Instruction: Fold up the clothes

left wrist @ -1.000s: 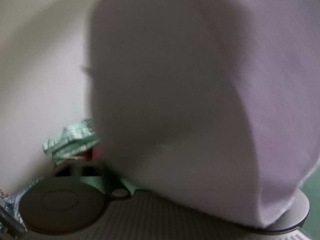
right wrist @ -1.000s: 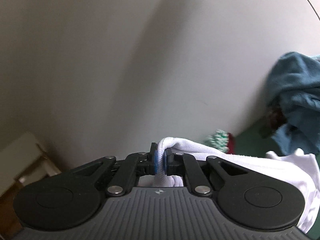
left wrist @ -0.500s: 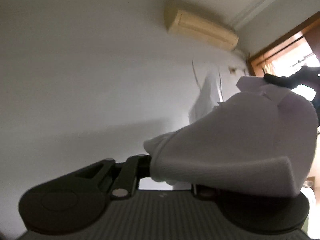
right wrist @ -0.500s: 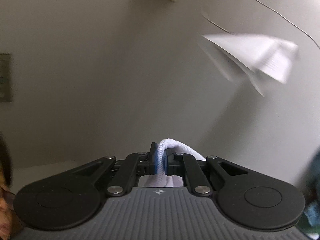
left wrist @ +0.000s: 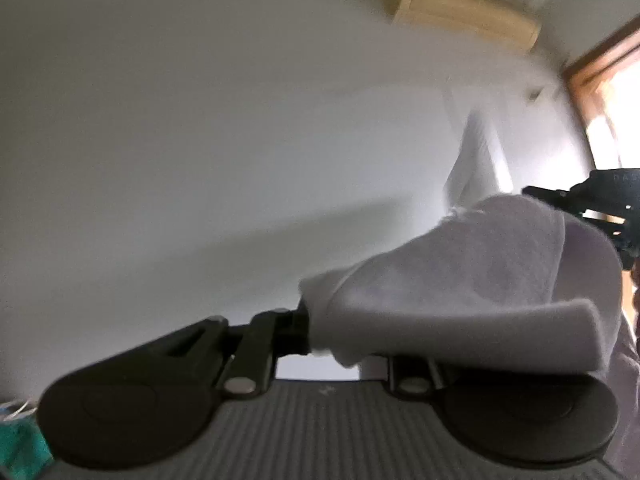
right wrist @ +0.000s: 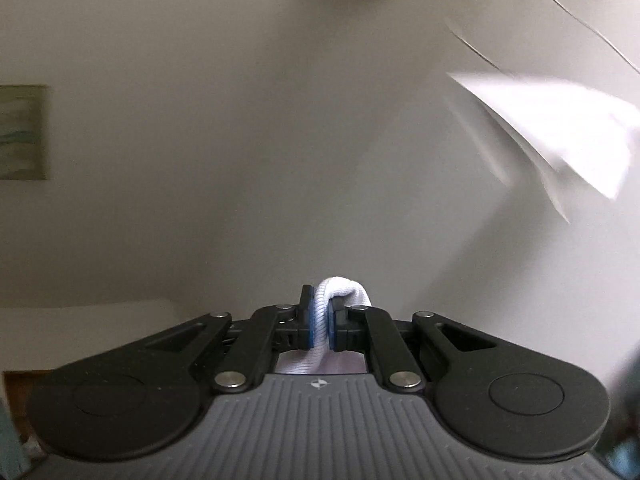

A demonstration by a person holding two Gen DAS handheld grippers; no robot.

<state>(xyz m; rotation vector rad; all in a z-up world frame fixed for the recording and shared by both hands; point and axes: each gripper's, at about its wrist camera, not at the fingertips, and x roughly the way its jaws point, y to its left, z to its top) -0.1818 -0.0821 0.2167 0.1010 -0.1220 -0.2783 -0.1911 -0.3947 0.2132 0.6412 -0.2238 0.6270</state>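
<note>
Garment [left wrist: 480,280] now hangs lifted toward the wall, clear of the earlier pile, both tongs, left [left wrist: 316,332] and right [right wrist: 320,326], clenched on its white fabric; spreading for folding looks next.

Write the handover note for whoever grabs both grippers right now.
Left gripper: jaws shut on the white knit cloth garment, which drapes over its right side.
Right gripper: jaws shut on a ribbed edge of the same garment.
Both cameras point up at the wall; the garment is lifted, a loose flap blurred in the air.
Done: both holds taken. Left: lay it flat and fold; no fold shows yet.
</note>
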